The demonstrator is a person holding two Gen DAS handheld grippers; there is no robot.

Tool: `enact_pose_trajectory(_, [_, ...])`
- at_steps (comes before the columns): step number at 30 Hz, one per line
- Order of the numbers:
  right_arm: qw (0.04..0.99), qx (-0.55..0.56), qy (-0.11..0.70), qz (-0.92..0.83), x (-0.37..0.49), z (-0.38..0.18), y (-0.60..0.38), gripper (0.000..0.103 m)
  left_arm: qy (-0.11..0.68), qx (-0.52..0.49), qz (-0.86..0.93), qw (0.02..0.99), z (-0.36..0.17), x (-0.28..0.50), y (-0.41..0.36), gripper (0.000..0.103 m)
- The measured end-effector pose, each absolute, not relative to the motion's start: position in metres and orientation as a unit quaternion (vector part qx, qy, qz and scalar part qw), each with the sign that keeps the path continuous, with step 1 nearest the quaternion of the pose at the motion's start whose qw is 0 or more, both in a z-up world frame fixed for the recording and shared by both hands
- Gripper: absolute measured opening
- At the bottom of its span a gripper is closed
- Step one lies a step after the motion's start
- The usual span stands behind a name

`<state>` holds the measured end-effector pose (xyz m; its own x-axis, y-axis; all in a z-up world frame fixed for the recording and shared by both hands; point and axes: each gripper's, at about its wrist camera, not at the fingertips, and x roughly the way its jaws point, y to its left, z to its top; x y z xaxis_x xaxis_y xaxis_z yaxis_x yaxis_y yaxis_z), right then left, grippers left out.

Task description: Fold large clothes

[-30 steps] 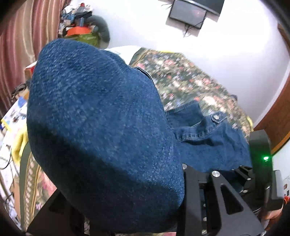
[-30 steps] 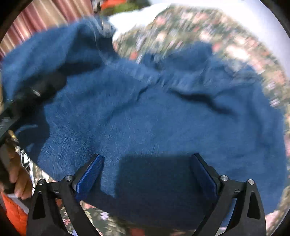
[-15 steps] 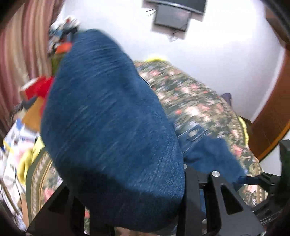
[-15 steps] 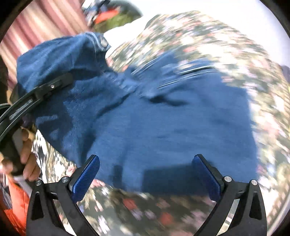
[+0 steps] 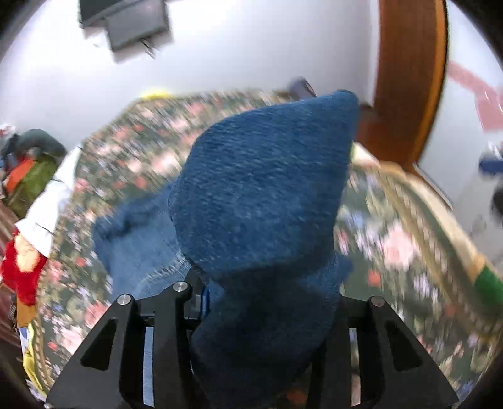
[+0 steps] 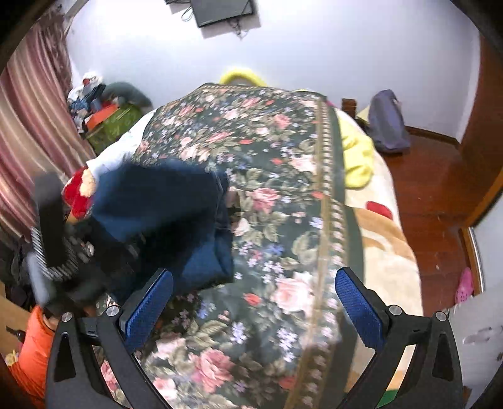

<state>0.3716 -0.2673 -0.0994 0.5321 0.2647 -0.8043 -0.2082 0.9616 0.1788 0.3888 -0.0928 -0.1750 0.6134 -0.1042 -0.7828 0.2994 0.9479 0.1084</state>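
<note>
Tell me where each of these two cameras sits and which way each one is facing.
Left wrist: on the left hand-held gripper, facing along the bed toward the wall; its fingers clamp the blue denim garment.
Right wrist: on the right hand-held gripper, looking down the bed; its blue pads are apart, and the orange sleeve shows.
Shared: garment, floral bedspread, wall screen.

No text, label, brand, number or sign can be read in either view. The dark wall-mounted screen (image 6: 222,11) shows a blank face, the denim garment (image 5: 261,201) carries no legible tag, and the floral bedspread (image 6: 283,195) bears only a flower pattern. The clutter beside the curtain is too small and blurred to make out any lettering.
</note>
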Motion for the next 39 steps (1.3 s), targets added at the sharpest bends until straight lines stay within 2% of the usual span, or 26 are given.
enact_pose_trajectory(3, [0.875, 0.034, 0.465, 0.132, 0.367, -0.1, -0.274, 0.103, 0.429, 0.136, -0.123, 0.885, -0.185, 0.376, -0.094, 0.046])
enact_pose_trajectory(5, [0.872, 0.034, 0.468, 0.137, 0.364, -0.101, -0.274, 0.103, 0.441, 0.121, -0.152, 0.876, -0.185, 0.369, -0.088, 0.057])
enact_pose_trajectory(7, [0.871, 0.031, 0.468, 0.143, 0.364, -0.103, -0.269, 0.103, 0.443, 0.12, -0.163, 0.873, -0.183, 0.363, -0.083, 0.063])
enact_pose_trajectory(12, [0.87, 0.038, 0.458, 0.179, 0.369, -0.097, -0.245, 0.103, 0.452, 0.064, -0.177, 0.872, -0.163, 0.338, -0.055, 0.065])
enact_pose_trajectory(15, [0.872, 0.035, 0.447, 0.198, 0.375, -0.087, -0.223, 0.103, 0.431, 0.035, -0.146, 0.89, -0.14, 0.32, -0.027, 0.066])
enact_pose_trajectory(20, [0.866, 0.019, 0.443, 0.231, 0.389, -0.082, -0.178, 0.103, 0.383, 0.013, -0.077, 0.92, -0.115, 0.306, 0.03, 0.087])
enact_pose_trajectory(26, [0.845, -0.035, 0.471, 0.25, 0.408, -0.11, -0.124, 0.103, 0.426, -0.021, -0.033, 0.904, -0.143, 0.332, 0.069, 0.088])
enact_pose_trajectory(31, [0.821, -0.062, 0.524, 0.217, 0.429, -0.167, -0.118, 0.103, 0.478, -0.019, -0.048, 0.877, -0.188, 0.345, 0.06, 0.089])
enact_pose_trajectory(34, [0.815, -0.048, 0.536, 0.216, 0.433, -0.194, -0.141, 0.103, 0.473, -0.038, -0.052, 0.879, -0.198, 0.337, 0.061, 0.096])
enact_pose_trajectory(39, [0.809, 0.017, 0.545, 0.221, 0.432, -0.203, -0.189, 0.103, 0.477, -0.05, -0.062, 0.876, -0.21, 0.327, 0.06, 0.101])
